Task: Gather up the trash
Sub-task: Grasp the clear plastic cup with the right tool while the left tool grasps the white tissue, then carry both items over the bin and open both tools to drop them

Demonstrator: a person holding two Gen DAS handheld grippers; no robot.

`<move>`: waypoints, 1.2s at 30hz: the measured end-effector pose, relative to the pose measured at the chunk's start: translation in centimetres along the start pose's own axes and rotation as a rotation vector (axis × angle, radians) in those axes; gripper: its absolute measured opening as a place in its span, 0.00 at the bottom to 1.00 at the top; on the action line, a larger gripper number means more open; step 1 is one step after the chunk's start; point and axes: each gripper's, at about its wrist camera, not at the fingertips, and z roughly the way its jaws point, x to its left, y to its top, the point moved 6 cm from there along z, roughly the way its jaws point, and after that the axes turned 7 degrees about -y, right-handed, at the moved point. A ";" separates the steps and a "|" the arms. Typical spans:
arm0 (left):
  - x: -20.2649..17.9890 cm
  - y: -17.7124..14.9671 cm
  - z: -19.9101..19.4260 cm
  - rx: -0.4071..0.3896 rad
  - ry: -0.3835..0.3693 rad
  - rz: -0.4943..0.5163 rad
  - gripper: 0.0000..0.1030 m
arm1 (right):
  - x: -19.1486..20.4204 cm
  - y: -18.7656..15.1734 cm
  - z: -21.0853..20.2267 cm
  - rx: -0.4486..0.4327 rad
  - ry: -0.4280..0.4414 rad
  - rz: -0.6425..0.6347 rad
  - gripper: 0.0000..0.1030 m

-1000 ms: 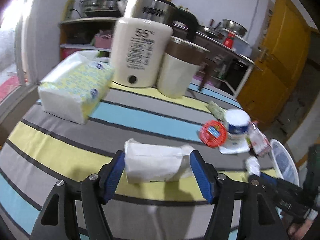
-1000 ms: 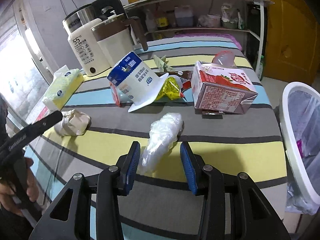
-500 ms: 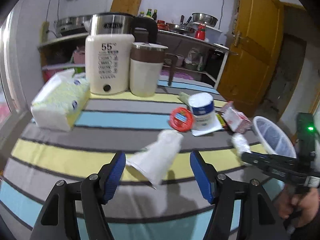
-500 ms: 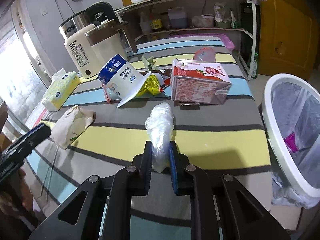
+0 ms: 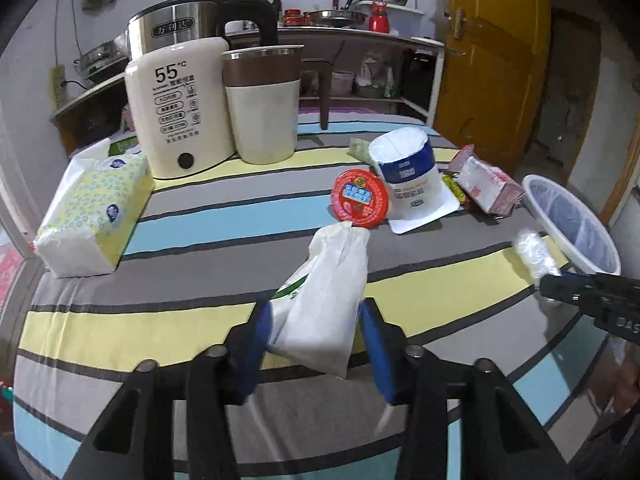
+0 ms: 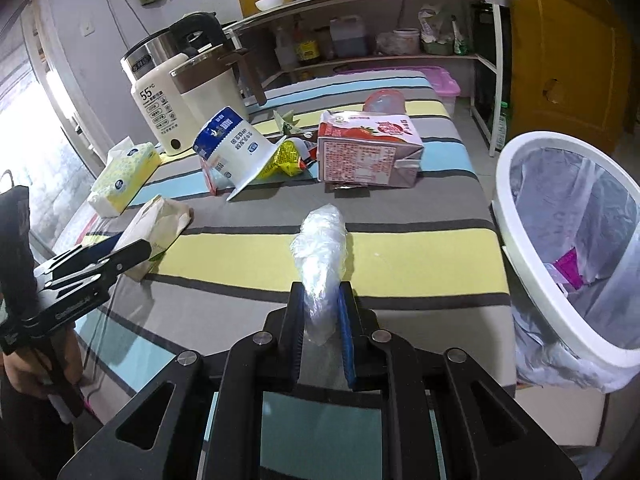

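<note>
**Striped table, trash at both grippers**

Striped tablecloth [image 5: 200, 216] lay under everything. My left gripper [image 5: 316, 344] was closing around the white paper bag [image 5: 324, 300]. My right gripper [image 6: 320, 316] pinched the crumpled plastic wrap [image 6: 320, 256], the bin [image 6: 520, 264] alongside.

My home kitchen; kettle [image 5: 180, 100] at table's [image 5: 200, 216] far edge; shelves [image 6: 380, 24] with pans, sauce bottles behind.

Crinkled clear plastic wrap [image 6: 320, 252], matt white paper bag [image 5: 324, 300], striped cloth tablecloth [image 5: 200, 216].
</note>
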 end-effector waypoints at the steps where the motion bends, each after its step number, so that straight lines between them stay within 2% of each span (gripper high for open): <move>1: -0.1 0.0 -0.1 -0.001 -0.002 -0.005 0.39 | -0.1 -0.1 -0.1 -0.001 0.000 0.002 0.16; 12: -1.9 -0.6 -1.8 -0.051 -0.045 -0.092 0.22 | -0.9 -0.2 -2.5 -0.044 0.000 0.015 0.16; 20: -4.5 -0.9 -2.7 -0.076 -0.098 -0.106 0.20 | -1.8 -0.5 -4.0 -0.071 -0.006 0.028 0.16; 26: -6.8 -0.3 -3.8 -0.098 -0.136 -0.082 0.20 | -2.5 -0.6 -5.2 -0.094 -0.014 0.038 0.16; 36: -11.2 0.7 -3.2 -0.092 -0.207 -0.034 0.20 | -4.3 -0.6 -6.4 -0.121 -0.041 0.053 0.16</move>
